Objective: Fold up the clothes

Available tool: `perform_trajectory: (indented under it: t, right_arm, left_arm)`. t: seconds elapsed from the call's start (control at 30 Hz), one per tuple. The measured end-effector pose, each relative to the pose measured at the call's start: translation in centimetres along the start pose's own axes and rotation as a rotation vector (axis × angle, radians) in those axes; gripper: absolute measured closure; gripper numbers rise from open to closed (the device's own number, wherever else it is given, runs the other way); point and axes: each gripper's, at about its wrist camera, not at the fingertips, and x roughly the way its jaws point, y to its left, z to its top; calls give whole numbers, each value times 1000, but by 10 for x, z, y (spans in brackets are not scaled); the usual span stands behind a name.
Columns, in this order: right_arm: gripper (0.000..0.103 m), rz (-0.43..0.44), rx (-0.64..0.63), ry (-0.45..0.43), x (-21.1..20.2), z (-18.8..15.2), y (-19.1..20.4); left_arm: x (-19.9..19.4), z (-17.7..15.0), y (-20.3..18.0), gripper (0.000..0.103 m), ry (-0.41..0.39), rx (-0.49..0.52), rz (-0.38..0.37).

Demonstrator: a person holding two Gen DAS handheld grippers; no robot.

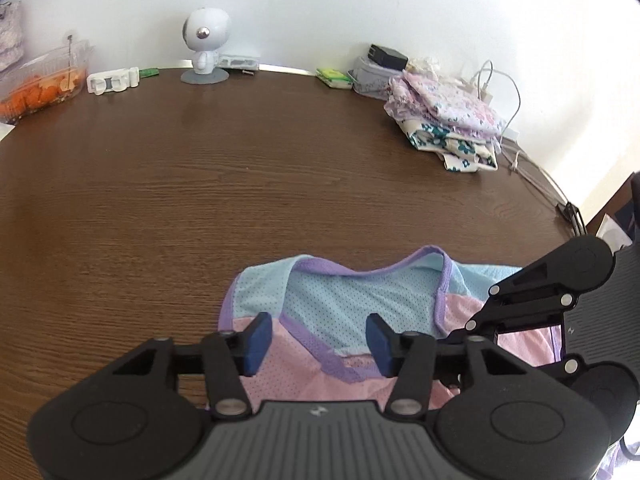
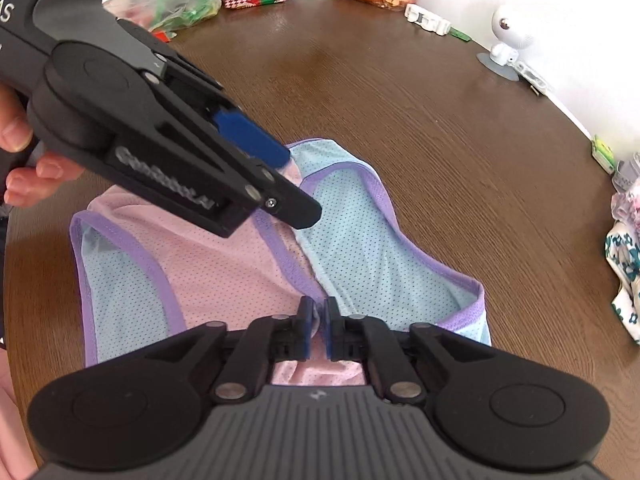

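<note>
A mesh sleeveless top point(image 1: 340, 296) in pink and light blue with purple trim lies on the brown wooden table point(image 1: 200, 200), near its front edge. My left gripper point(image 1: 318, 332) hovers open over the neckline, with nothing between its blue pads point(image 1: 258, 340). The right wrist view shows the top point(image 2: 224, 272) spread out. My right gripper point(image 2: 319, 316) is shut on a fold of the fabric at the pink and blue seam. The left gripper point(image 2: 288, 184) crosses above the top from the upper left. The right gripper point(image 1: 480, 320) reaches in from the right in the left wrist view.
A stack of folded floral clothes point(image 1: 452, 120) sits at the table's far right, with white cables point(image 1: 516, 148) beside it. A white figurine point(image 1: 206, 40), a clear box of orange food point(image 1: 40, 84) and a plastic bag point(image 2: 172, 0) line the far edges. A hand point(image 2: 24, 152) holds the left gripper.
</note>
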Motion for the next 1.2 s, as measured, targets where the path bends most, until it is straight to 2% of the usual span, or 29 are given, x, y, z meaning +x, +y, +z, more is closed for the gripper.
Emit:
perform_trajectory:
  t: [0.03,0.07,0.13,0.2,0.3,0.4,0.47,0.5,0.53,0.6,0.67,0.77,0.8,0.83,0.87,0.9,0.93,1.0,1.1,1.13,1.17,1.2]
  right_arm:
    - [76,0,17,-9,-2,-1,-2]
    - [62,0,33,-18,-3,-2,-4]
    - [61,4,74,-48,-12,-3,-11]
    - [61,-18,106,-61,-20,-6,-19]
    - [61,-110,145,-23,-12,-11,-29]
    - [61,-148,188,1,1,-16,-34]
    - [62,-155,209,16,8,-17,-34]
    - [66,-159,220,23,12,-18,-35]
    - [70,-165,226,31,15,-19,-35]
    - [84,-177,248,21,16,-20,-36]
    - [93,-195,286,3,14,-21,-41]
    - [98,-221,330,-18,15,-25,-50]
    - [98,-216,341,-27,15,-27,-52]
    - [98,-206,356,-36,14,-28,-54]
    - [96,-190,381,-56,10,-29,-57]
    - [89,-173,405,-77,7,-30,-59]
    - [86,-158,429,-98,3,-31,-62]
    - [61,-156,450,-142,-10,-33,-64]
    - [59,-144,457,-178,-28,-37,-64]
    - [59,-137,458,-179,-32,-40,-62]
    - [59,-133,453,-177,-34,-43,-59]
    - [59,-128,448,-175,-36,-46,-56]
  left_arm:
    - [-5,2,6,49,-18,-17,-16]
    - [-10,3,13,49,-35,-35,-30]
    - [-15,7,19,51,-47,-45,-30]
    - [-11,8,16,53,-32,-3,7]
    - [7,8,6,58,3,61,64]
    - [25,8,-1,62,12,83,114]
    - [35,10,-3,73,15,88,147]
    - [39,11,-2,95,20,87,158]
    - [41,12,-1,98,19,79,162]
    - [41,16,1,99,6,58,166]
    - [39,20,6,99,-15,29,163]
    - [39,24,15,97,-40,-31,168]
    - [39,24,18,92,-44,-54,168]
    - [39,25,22,78,-40,-76,162]
    - [37,25,25,69,-37,-91,147]
    - [32,24,27,60,-46,-97,124]
    - [26,22,28,57,-64,-97,101]
    - [10,18,27,52,-95,-71,68]
    - [-14,5,18,54,-115,31,15]
    - [-19,-1,14,58,-114,70,3]
    - [-22,-6,10,62,-111,102,-9]
    - [-23,-12,6,76,-97,135,-23]
